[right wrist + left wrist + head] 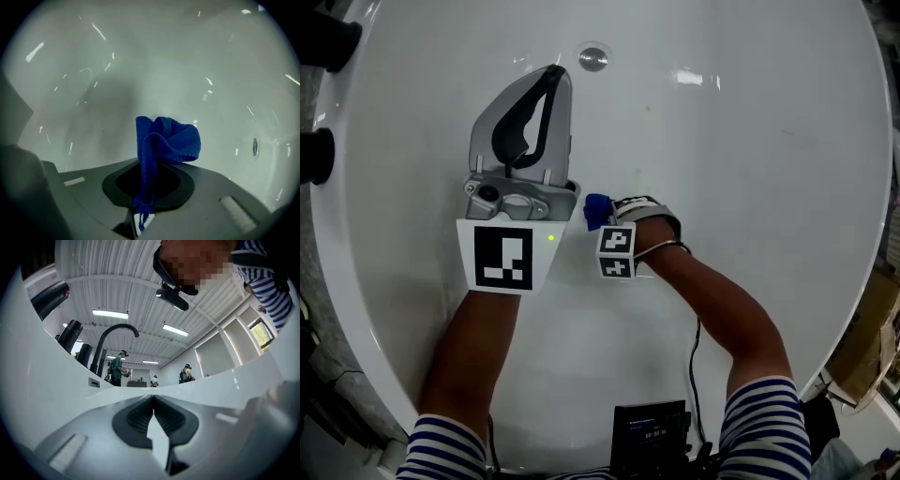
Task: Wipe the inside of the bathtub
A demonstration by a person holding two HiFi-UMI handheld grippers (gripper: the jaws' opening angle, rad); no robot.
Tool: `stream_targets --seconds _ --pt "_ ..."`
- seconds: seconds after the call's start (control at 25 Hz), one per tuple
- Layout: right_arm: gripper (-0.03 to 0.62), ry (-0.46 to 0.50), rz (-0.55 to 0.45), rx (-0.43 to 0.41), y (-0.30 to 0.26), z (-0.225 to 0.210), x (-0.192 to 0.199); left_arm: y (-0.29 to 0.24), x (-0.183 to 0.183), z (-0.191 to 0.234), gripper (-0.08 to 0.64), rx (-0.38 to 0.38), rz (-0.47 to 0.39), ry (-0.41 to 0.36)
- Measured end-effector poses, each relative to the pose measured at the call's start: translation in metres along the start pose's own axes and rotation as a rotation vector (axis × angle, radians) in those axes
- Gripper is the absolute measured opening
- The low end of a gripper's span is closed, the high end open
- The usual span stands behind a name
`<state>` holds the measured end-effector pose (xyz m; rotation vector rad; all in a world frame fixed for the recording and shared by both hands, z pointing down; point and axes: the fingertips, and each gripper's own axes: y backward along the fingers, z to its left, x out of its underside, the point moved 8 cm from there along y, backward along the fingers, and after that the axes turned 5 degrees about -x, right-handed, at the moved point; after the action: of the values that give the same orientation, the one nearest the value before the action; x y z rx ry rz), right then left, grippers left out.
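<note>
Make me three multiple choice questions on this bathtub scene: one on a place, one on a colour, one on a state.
1. Where is the drain? A. just beyond the tips of the left tongs B. under the right forearm C. on the rim
2. What colour is the cloth? A. yellow B. blue C. white
3. How are the right tongs? A. open, empty B. shut on nothing C. shut on the cloth
Answers: 1 A, the head view shows it past those tips; 2 B, plainly blue in the right gripper view; 3 C, the cloth is pinched between them.
</note>
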<state>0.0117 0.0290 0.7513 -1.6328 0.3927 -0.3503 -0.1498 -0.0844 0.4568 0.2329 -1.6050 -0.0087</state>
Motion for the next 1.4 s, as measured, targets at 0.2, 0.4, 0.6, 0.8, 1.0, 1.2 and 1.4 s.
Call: stream_targets --seconds 0.2,0.4,0.6,0.8,1.0,1.2,1.4 --pt "0.046 0.046 -0.035 -0.100 -0.002 0.060 -0.019 0.000 -0.002 0.000 0.002 -0.004 -0.001 0.006" --pt "0.046 0.068 -0.076 -0.230 -0.006 0.102 -0.033 0.000 -0.003 -0.001 0.002 -0.004 -0.003 0.003" --pt "0.046 0.053 -0.110 -0.270 -0.008 0.116 -0.037 0.000 -0.002 -0.002 0.002 -0.003 0.000 0.002" --pt "0.046 0.051 -0.121 -0.290 -0.004 0.105 -0.037 0.000 0.001 -0.001 0.002 0.003 0.001 0.003" --pt "0.046 -0.008 -0.117 -0.122 0.014 0.035 -0.008 0.000 0.005 -0.001 0.002 0.003 0.011 0.004" --pt "0.046 -0.097 -0.076 0.064 0.033 -0.063 0.041 0.000 0.007 -0.002 0.002 -0.002 0.015 -0.001" --pt "0.046 -0.133 -0.057 0.197 0.048 -0.154 0.083 0.000 0.010 -0.001 0.002 -0.002 0.018 0.005"
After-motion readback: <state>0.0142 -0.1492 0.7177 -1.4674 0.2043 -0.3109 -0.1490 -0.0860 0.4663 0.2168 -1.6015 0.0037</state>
